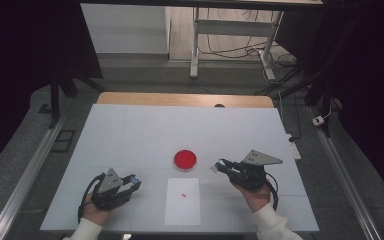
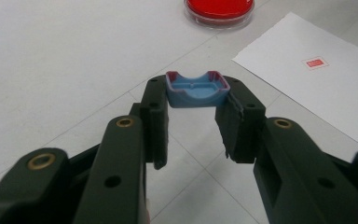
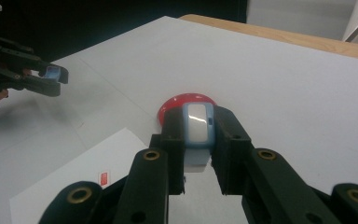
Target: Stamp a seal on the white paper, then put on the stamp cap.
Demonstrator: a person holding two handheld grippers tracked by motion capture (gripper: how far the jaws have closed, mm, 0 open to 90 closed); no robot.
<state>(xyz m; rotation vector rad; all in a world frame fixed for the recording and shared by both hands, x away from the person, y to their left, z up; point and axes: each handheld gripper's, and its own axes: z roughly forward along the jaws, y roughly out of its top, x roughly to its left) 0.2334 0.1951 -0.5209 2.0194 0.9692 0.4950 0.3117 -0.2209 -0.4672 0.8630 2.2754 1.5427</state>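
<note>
Clamping a small blue plastic cap with a pink rim [image 2: 196, 89], the left gripper [image 1: 133, 181] sits at the near left of the white table [image 1: 130, 135]. At the near right, the right gripper [image 1: 218, 166] squeezes a small blue-and-white oblong piece [image 3: 197, 127], possibly a case. Between them lie a round red dish [image 1: 185, 159] and, nearer, a white paper sheet [image 1: 182, 210].

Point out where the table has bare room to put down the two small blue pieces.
Bare room: the whole far half of the white table beyond the red dish, and the strips outside each gripper. It is crowded in the near middle: dish, paper sheet, left gripper and right gripper.
</note>
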